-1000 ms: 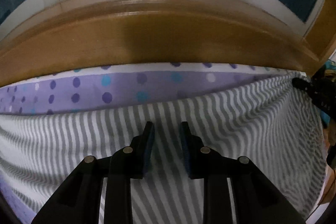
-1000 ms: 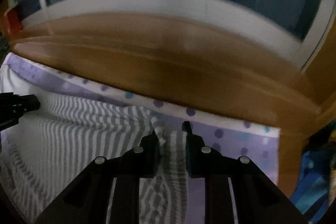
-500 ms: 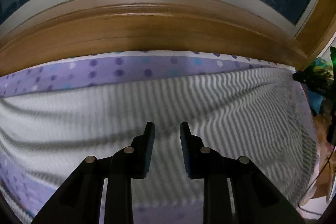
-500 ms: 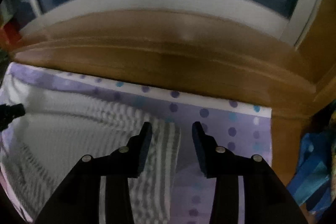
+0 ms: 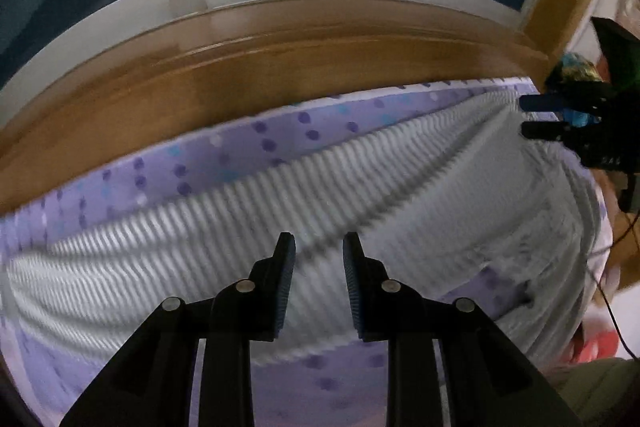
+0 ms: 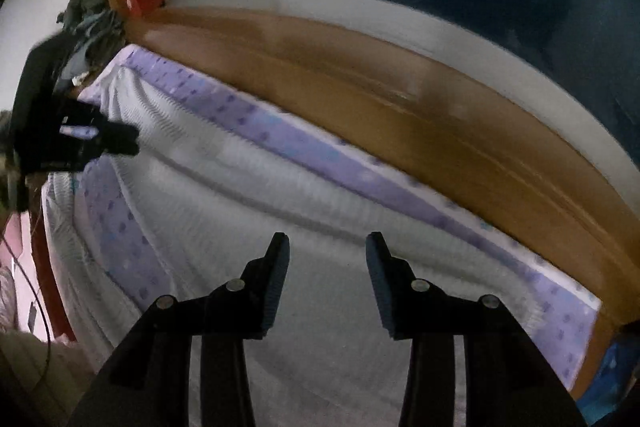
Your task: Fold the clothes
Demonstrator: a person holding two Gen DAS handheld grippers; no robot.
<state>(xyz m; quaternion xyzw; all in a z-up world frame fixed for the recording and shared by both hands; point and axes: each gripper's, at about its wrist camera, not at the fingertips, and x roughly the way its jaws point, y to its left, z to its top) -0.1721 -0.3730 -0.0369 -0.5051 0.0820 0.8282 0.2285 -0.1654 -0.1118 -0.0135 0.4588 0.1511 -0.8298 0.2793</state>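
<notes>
A grey-and-white striped garment [image 5: 360,211] is being spread on the bed, over a purple dotted sheet [image 5: 240,151], along the far edge beside the wooden ledge [image 5: 280,67] under the window. The left gripper [image 5: 319,281] is being held above the cloth with its jaws partly open and nothing between them. The right gripper [image 6: 327,277] is being held over the garment [image 6: 280,211] with its jaws wide apart, also empty. Probably the cloth is being left flat so that a new edge can be chosen for the fold.

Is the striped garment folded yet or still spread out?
Spread out: the striped garment lies wide across the dotted sheet, rumpled, and both open grippers, left and right, hold nothing.
</notes>
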